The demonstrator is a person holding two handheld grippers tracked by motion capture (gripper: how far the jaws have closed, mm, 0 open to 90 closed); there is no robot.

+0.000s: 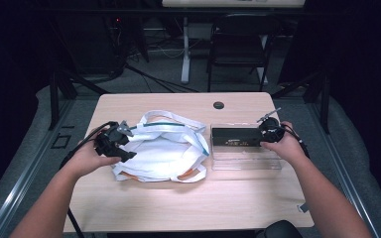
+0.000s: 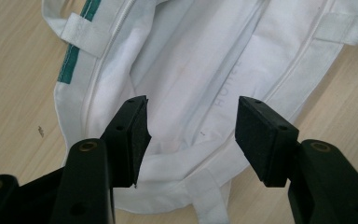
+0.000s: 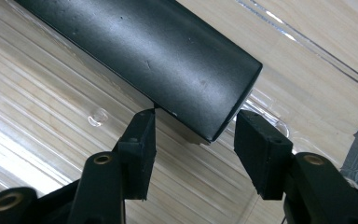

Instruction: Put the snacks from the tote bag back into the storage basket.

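Two things sit on my tabletop (image 1: 154,203), and I go from the biggest down. Widest is the white cloth bag (image 1: 161,148), lying flat left of centre with its mouth gaping. To its right a clear plastic tray (image 1: 245,161) carries a black box (image 1: 235,136). My left tongs (image 2: 191,135) hover over the bag's open mouth, spread apart with nothing between them. My right tongs (image 3: 193,140) stand apart at the end of the box, pads not pressing it.
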